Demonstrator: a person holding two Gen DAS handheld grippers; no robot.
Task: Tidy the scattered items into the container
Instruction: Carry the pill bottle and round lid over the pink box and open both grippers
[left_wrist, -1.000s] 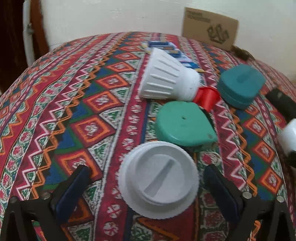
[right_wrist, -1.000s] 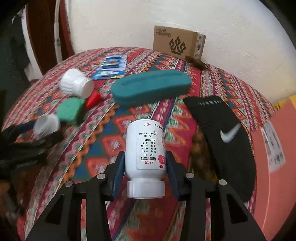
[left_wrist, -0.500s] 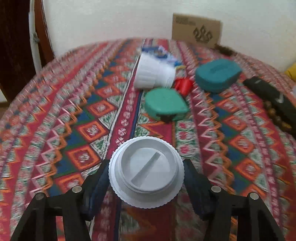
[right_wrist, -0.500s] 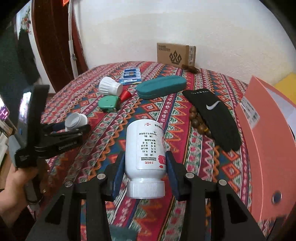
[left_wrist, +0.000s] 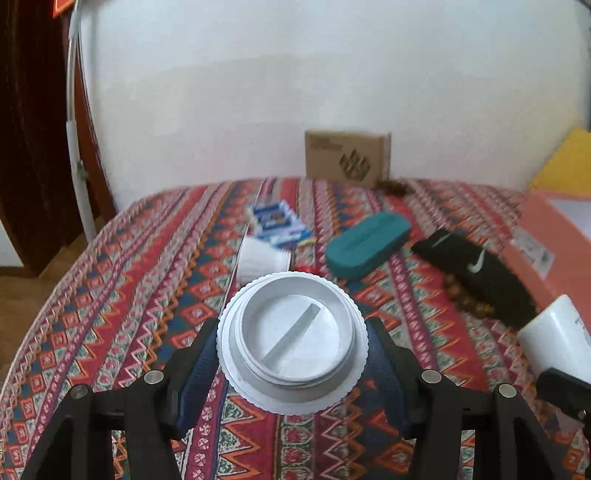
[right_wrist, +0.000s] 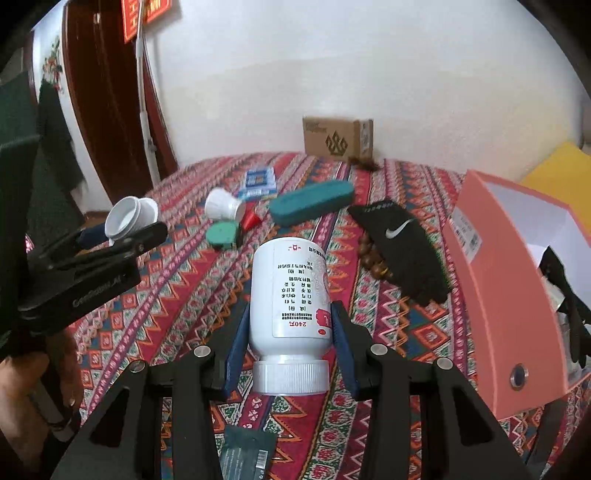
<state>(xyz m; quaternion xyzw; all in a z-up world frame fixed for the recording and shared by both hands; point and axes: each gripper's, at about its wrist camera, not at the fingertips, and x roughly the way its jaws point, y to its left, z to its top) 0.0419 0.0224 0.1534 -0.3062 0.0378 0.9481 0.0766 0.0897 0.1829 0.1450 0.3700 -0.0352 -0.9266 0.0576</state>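
My left gripper (left_wrist: 291, 365) is shut on a white ribbed jar (left_wrist: 291, 341), held above the patterned table; the jar also shows in the right wrist view (right_wrist: 129, 218). My right gripper (right_wrist: 290, 354) is shut on a white pill bottle (right_wrist: 290, 299), cap toward the camera, lifted above the cloth; its base shows in the left wrist view (left_wrist: 557, 339). The pink open box (right_wrist: 509, 295) stands at the right. On the table lie a white bulb (right_wrist: 223, 205), a green tape measure (right_wrist: 221, 234), a red cone (right_wrist: 251, 220), a teal case (right_wrist: 310, 201), a black sock (right_wrist: 402, 247) and brown beads (right_wrist: 373, 258).
A blue card pack (right_wrist: 260, 181) lies at the back. A cardboard box (right_wrist: 336, 138) leans on the wall with a dark brown clump (right_wrist: 364, 163) beside it. A dark packet (right_wrist: 245, 456) lies near the front edge. A yellow sheet (right_wrist: 554, 170) stands behind the pink box.
Both grippers have risen and pulled back with their loads. The left one closed on the white jar and lifted it. The pink box has come into the right view.
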